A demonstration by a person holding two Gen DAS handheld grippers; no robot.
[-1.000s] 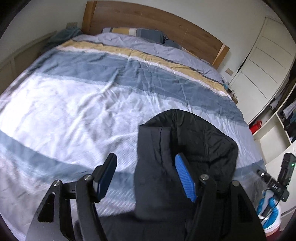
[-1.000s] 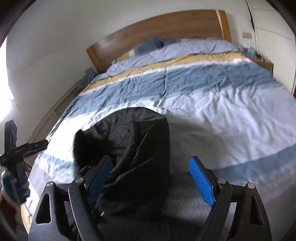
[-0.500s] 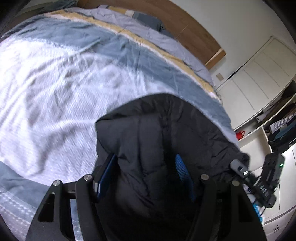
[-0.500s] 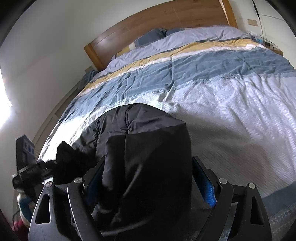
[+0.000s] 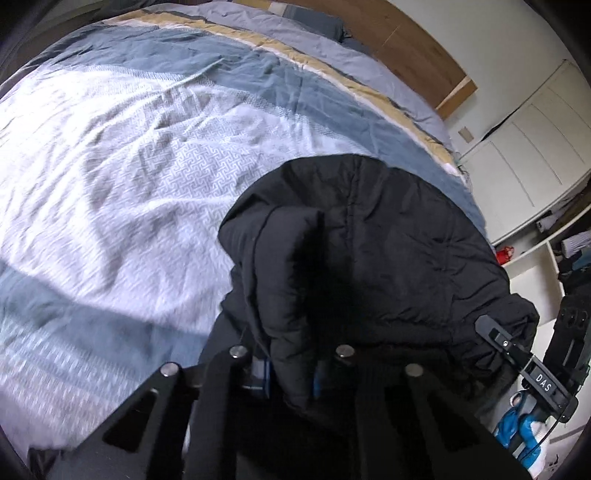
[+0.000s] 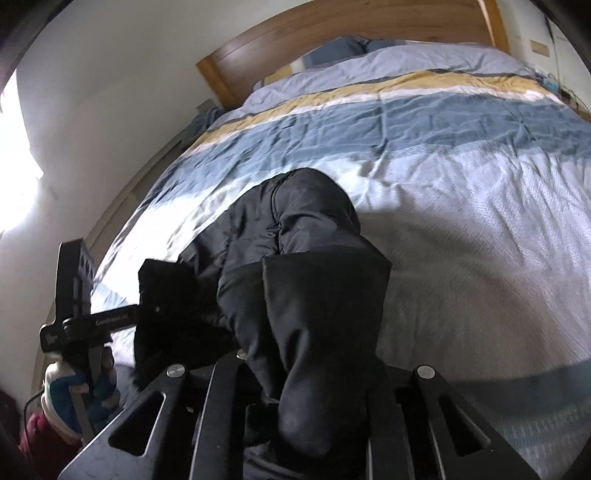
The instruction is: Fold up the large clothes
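At 6 o'clock on the striped duvet (image 5: 155, 177), black padded jacket (image 5: 369, 266) bunched; left gripper (image 5: 291, 373) and right gripper (image 6: 314, 406), wide apart a second ago, now clamped on its folds; grasp secured, next fold probably ready.

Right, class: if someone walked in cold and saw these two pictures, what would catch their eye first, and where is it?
The bulky black puffer jacket dominates, bunched at the near edge of the bed and pinched in both the left gripper and the right gripper. Behind it spreads the striped duvet in blue, white and mustard bands, running back to the wooden headboard.
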